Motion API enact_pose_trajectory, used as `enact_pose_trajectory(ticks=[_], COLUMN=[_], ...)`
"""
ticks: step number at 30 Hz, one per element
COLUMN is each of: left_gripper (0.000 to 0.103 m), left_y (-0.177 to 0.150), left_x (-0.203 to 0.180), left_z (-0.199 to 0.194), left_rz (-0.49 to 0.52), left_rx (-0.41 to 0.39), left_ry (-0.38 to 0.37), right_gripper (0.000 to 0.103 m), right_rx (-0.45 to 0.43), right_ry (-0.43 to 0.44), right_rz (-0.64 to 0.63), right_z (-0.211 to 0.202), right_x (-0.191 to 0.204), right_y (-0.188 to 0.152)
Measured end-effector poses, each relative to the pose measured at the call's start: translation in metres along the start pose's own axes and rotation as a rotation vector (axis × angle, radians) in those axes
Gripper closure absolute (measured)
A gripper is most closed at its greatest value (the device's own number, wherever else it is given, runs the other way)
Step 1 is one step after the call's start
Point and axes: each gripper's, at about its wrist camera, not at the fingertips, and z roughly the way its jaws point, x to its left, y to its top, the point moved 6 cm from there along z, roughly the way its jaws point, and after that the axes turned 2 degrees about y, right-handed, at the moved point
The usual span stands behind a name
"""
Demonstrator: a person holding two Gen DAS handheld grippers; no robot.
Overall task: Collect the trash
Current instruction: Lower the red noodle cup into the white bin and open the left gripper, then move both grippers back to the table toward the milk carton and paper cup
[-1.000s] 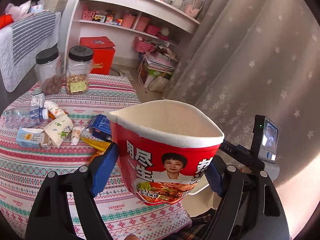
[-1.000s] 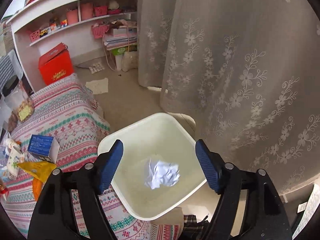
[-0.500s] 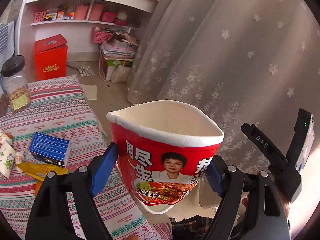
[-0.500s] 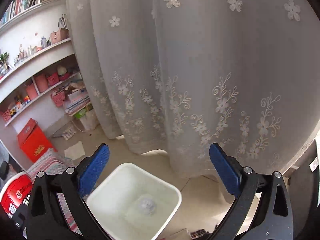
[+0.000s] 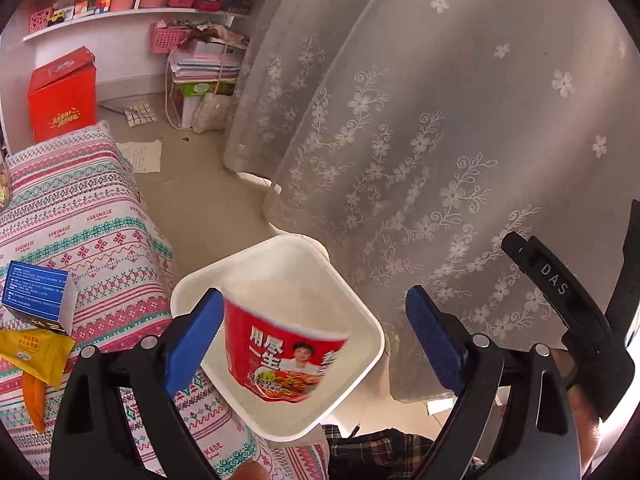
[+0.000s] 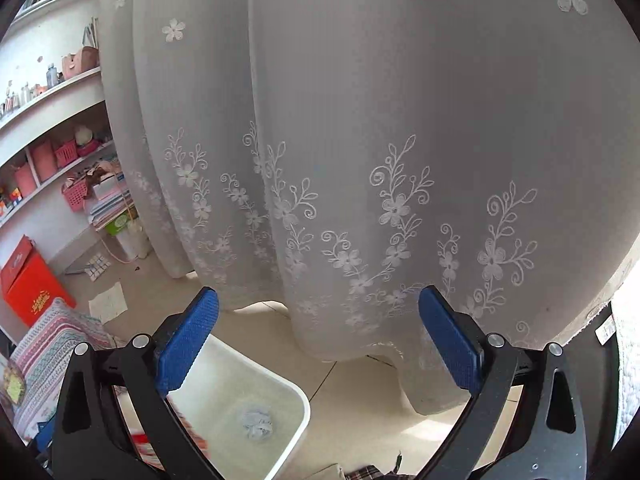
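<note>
A red instant-noodle cup (image 5: pixel 280 352) is falling, blurred, into the white square trash bin (image 5: pixel 360 312) below my left gripper (image 5: pixel 316 340). The left gripper is open and empty, its blue pads wide apart above the bin. My right gripper (image 6: pixel 320 344) is open and empty, held higher, facing the curtain. In the right wrist view the bin (image 6: pixel 296 400) holds a crumpled paper ball (image 6: pixel 258 424), and a red blur of the cup (image 6: pixel 188 436) shows at its left.
A table with a patterned cloth (image 5: pixel 80 220) stands left of the bin, with a blue box (image 5: pixel 36 292) and a yellow wrapper (image 5: pixel 32 356) on it. A lace curtain (image 5: pixel 440 120) hangs right behind the bin. A red box (image 5: pixel 62 96) and shelves stand beyond.
The left gripper swung from the table over to the bin, opened, and let go of the noodle cup, which now drops into the bin. The right gripper rose and tilted toward the curtain.
</note>
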Motion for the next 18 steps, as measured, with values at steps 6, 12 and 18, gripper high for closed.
enact_pose_trajectory(ticks=[6,12,18], left_gripper=[0.009,0.007,0.007], left_y=[0.001,0.001,-0.006], left_x=[0.031,0.083,0.149], left_z=[-0.036,-0.085,-0.125], left_rz=[0.041,0.025,-0.09], left_rx=[-0.073,-0.165,-0.197], left_ry=[0.218,0.443,0.555], right_gripper=[0.007,0.007,0.007], right_rx=[0.006,0.006,-0.008], right_ry=[0.061,0.149,0.262], right_rz=[-0.068,-0.185,-0.283], right_z=[-0.009,-0.027,-0.053], right_x=[0.033,0.089,0.151], right_y=[-0.01,-0.033,-0.06])
